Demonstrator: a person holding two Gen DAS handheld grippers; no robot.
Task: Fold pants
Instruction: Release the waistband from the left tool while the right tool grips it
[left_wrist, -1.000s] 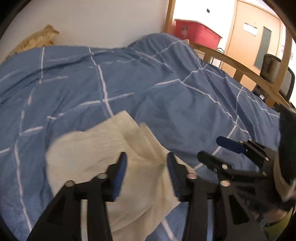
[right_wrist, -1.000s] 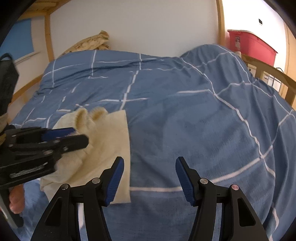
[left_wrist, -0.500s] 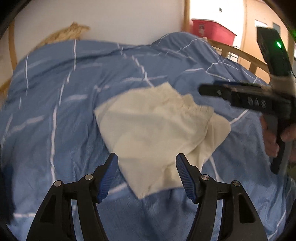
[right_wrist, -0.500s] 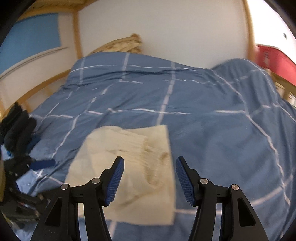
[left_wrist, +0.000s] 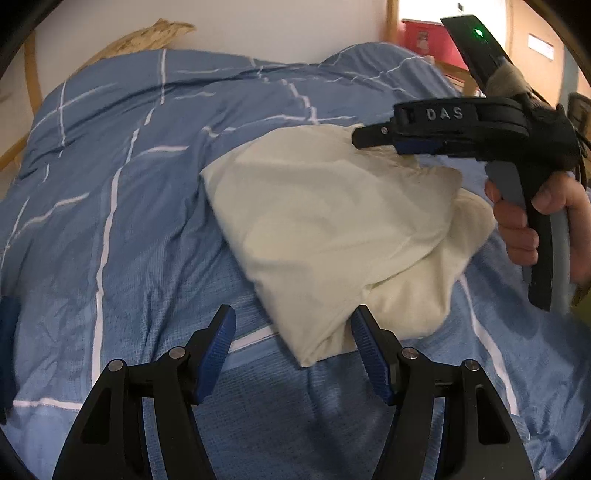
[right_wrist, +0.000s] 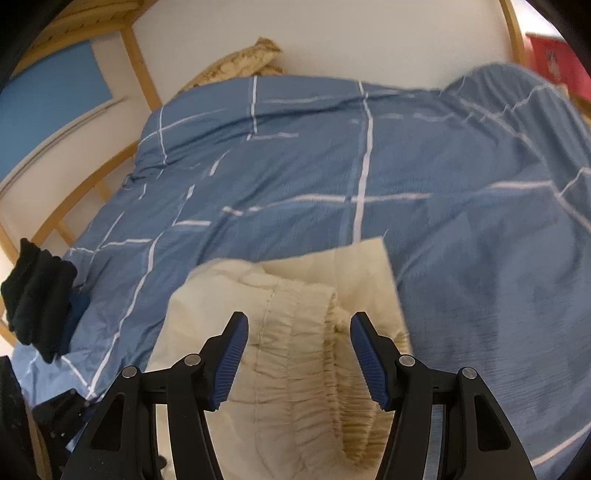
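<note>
Here, soft cream pants (left_wrist: 332, 236) with a gathered elastic waistband lie folded on crinkled blue quilt (left_wrist: 129, 221); both tools gape empty.

The cream pants (left_wrist: 325, 229) I am folding lie bunched into a loose, roughly folded bundle on the blue checked bed cover (left_wrist: 129, 221), their gathered elastic waistband (right_wrist: 306, 354) rumpled and facing my right side, one folded corner pointing toward my left.
</note>
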